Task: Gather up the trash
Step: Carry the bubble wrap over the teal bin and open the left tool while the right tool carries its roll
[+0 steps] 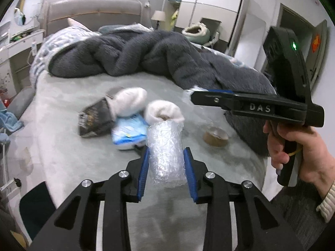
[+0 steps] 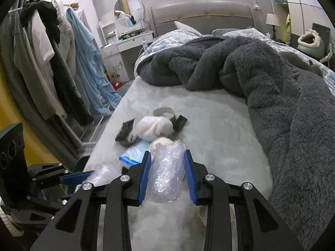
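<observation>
The left gripper [image 1: 166,159] has its jaws pinching a roll of bubble wrap [image 1: 166,152], held upright between the blue pads. The right gripper [image 2: 167,171] likewise has its jaws clamped on a second wad of bubble wrap [image 2: 167,173]. Both hang over the bed [image 1: 62,146]. Just beyond the left jaws lie a blue-and-white packet [image 1: 128,132], a dark wrapper [image 1: 94,119] and two white fluffy bundles [image 1: 129,102]. To the right of those jaws sits a brown tape roll [image 1: 215,136]. Farther off, a grey fleece blanket [image 1: 136,52] is heaped across the bed before the headboard [image 1: 94,8].
</observation>
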A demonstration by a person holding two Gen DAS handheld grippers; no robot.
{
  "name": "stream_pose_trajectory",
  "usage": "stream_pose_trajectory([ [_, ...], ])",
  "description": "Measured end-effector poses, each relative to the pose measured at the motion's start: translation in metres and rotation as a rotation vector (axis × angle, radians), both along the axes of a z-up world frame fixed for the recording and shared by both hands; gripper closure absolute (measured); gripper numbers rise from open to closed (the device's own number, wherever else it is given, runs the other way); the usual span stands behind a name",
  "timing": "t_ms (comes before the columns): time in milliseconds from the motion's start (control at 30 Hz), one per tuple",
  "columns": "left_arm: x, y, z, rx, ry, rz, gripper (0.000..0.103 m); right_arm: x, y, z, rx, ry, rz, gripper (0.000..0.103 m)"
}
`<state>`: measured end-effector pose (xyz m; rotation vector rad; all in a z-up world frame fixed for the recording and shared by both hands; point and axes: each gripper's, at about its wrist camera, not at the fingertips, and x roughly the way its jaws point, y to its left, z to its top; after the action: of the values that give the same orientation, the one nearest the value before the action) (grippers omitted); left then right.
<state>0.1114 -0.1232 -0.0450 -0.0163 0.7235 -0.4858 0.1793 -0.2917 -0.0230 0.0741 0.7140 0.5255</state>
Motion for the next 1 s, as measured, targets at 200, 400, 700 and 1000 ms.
stream_pose_trajectory([
  [200,0.001,0.035,0.004,0.02,-0.005,0.085,0.068,0.004,0.025,0.016,0.028,-0.008,0.002,0.071],
  [400,0.006,0.079,0.003,0.027,0.039,0.199,0.068,0.003,0.073,0.028,-0.015,-0.03,0.061,0.071],
  [700,0.031,0.14,0.011,0.068,0.098,0.31,0.068,0.011,0.132,0.037,-0.023,-0.028,0.13,0.071],
  [1000,0.036,0.208,-0.024,0.065,0.202,0.416,0.068,0.014,0.214,0.029,-0.044,0.01,0.245,0.071],
])
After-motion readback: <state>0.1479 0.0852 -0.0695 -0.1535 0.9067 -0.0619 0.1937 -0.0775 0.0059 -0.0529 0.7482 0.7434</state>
